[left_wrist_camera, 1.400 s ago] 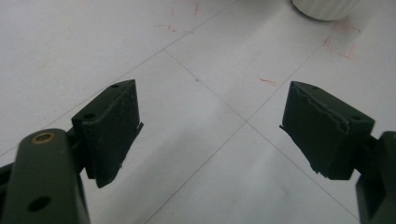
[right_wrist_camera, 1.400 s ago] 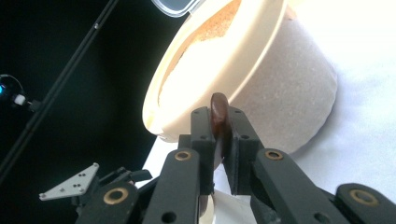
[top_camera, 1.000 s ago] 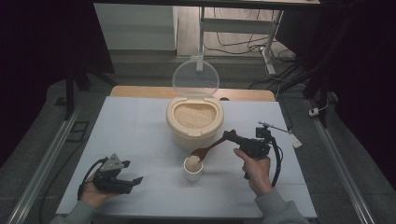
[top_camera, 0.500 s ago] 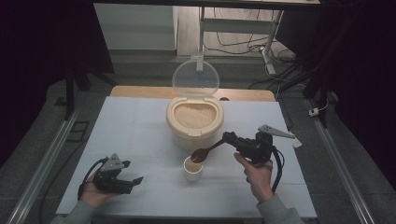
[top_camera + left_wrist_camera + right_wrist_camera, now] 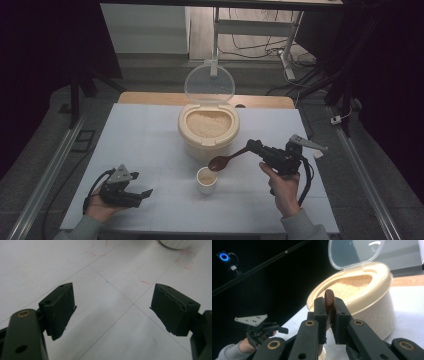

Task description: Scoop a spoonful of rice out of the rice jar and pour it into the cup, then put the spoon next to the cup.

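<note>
A pale table (image 5: 150,130) carries everything. At its far middle stands a cream container (image 5: 208,142) full of tan grain, its clear hinged lid (image 5: 209,84) standing upright behind the opening; in the right gripper view the same container (image 5: 372,315) rises just beyond the jaws. Nearer the person, just in front of the container, sits a small white cup (image 5: 206,180) with some grain in it. The right gripper (image 5: 256,148) is clamped tight on the handle of a brown wooden spoon (image 5: 225,161), whose bowl hangs in the air above and slightly right of the cup, between cup and container; in the right gripper view the spoon's handle (image 5: 329,302) stands pinched between the two black jaws. The left gripper (image 5: 142,194) rests low at the near left of the table, well apart from the cup, its jaws spread wide with nothing between them but bare tabletop.
</note>
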Motion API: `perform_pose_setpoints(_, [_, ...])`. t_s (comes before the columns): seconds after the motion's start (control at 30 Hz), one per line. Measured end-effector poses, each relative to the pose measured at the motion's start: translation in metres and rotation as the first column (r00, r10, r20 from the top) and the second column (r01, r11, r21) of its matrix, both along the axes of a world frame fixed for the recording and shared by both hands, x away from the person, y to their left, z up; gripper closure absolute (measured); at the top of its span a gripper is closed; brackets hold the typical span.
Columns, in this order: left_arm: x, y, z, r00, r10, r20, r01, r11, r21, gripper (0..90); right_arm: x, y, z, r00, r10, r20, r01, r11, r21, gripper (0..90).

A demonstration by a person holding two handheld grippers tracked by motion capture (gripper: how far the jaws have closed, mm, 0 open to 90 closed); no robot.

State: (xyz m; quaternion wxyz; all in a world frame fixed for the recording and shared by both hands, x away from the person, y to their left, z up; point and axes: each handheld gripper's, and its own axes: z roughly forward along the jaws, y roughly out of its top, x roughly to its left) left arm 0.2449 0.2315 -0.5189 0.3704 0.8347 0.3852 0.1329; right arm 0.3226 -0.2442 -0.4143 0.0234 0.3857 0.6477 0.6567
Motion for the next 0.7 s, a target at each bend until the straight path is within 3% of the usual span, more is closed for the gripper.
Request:
perform_pose_setpoints(0.17, [-0.001,0.001,0.000,1.0000,0.004,0.000,-0.004,1.0000,0.000,19.3,-0.002,-0.018,0.009,0.9996,-0.009,0.027,0.009,0.9999,-0.007,83.0])
perform_pose_setpoints(0.27, [0.000,0.000,0.000,1.0000,0.005,-0.001,-0.005,1.0000,0.003,19.2,-0.004,-0.029,0.014,0.9995,0.003,0.032,-0.002,0.9992,-0.041,83.0])
perform_pose_setpoints(0.4, [0.000,-0.001,0.000,1.0000,0.003,0.002,-0.003,1.0000,0.003,19.2,-0.002,-0.037,0.014,0.9990,0.045,0.003,-0.045,0.9954,-0.084,83.0])
perform_pose_setpoints(0.7, [0.000,0.000,0.001,1.0000,0.000,0.004,0.000,1.0000,0.005,19.2,0.002,-0.026,0.001,0.9887,0.136,-0.062,-0.146,0.9685,-0.202,83.0])
